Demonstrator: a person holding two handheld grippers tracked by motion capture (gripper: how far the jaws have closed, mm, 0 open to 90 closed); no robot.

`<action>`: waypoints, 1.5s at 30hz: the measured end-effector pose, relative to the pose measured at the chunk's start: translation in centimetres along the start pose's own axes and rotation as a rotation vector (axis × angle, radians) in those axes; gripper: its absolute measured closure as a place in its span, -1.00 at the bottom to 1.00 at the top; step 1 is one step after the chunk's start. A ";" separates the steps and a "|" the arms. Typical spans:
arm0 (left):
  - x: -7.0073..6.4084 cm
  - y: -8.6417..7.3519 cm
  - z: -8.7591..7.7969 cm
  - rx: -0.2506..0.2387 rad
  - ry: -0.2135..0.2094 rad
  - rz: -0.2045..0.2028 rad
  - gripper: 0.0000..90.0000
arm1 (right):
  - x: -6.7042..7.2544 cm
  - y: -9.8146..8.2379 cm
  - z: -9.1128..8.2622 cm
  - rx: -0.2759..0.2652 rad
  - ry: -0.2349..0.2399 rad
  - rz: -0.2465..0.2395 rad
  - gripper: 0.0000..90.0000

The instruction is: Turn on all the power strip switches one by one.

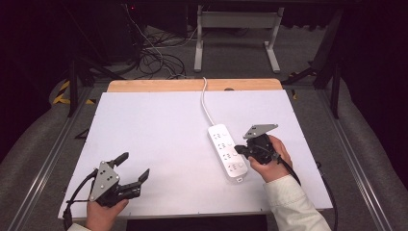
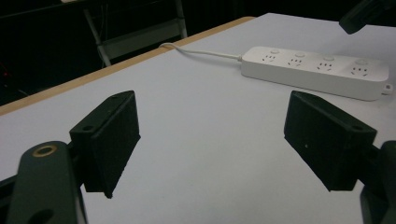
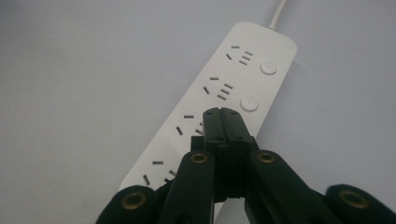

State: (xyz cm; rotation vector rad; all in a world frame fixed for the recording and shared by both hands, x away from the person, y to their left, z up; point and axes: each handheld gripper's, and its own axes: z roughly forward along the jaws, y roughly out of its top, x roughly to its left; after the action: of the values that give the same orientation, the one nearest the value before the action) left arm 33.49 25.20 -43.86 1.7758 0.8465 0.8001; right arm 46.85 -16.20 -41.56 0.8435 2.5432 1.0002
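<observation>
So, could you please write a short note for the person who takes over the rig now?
Right gripper: shut, nothing between the jaws, tips over the power strip, near its third switch from the cord end. Whether the tips touch it I cannot tell.
Left gripper: open, holding nothing, at the near left of the table, apart from the strip.
Strip: flat on the table, right of centre, four sockets, four switches, cord running to the far edge.
Done: right gripper brought to the strip.
Left: probably press the switch; nothing is plugged in.
</observation>
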 end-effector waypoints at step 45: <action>0.0 0.0 0.0 0.001 0.001 0.001 -0.59 | -0.5 0.0 3.7 0.141 -0.013 0.011 1.00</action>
State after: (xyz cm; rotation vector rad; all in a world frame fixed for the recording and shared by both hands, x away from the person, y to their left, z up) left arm 33.43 25.20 -43.87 1.7766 0.8471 0.8015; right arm 48.92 -14.58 -44.23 0.8987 2.6252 0.8229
